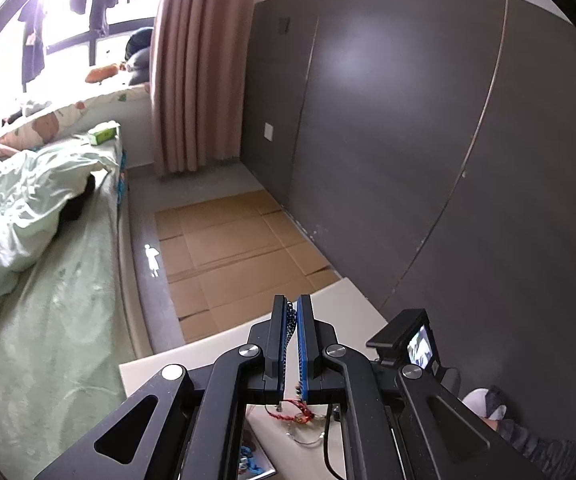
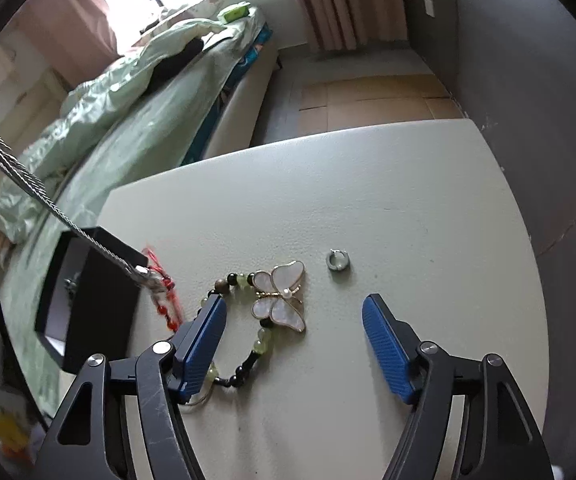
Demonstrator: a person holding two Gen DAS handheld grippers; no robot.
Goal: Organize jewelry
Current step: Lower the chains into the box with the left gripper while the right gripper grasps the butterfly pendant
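My left gripper [image 1: 292, 304] is shut on a blue beaded chain [image 1: 289, 334], held high above the white table [image 1: 344, 296]. Below it lies a red cord bracelet [image 1: 294, 412]. My right gripper [image 2: 294, 306] is open just above the table [image 2: 368, 184]. Between its fingers lie a pearl butterfly brooch [image 2: 278, 296] and a green and dark bead bracelet [image 2: 248, 356]. A small silver ring [image 2: 337, 260] lies just beyond the fingertips. A black jewelry box [image 2: 88, 300] stands open at the left, with the red cord bracelet [image 2: 164, 292] beside it. A silver chain [image 2: 28, 176] hangs across the left side.
A bed with green bedding [image 2: 128, 100] stands left of the table. A dark wall [image 1: 408, 140] is on the right. Cardboard [image 1: 228, 248] covers the floor beyond the table. A camera on a mount [image 1: 416, 344] shows beside my left gripper.
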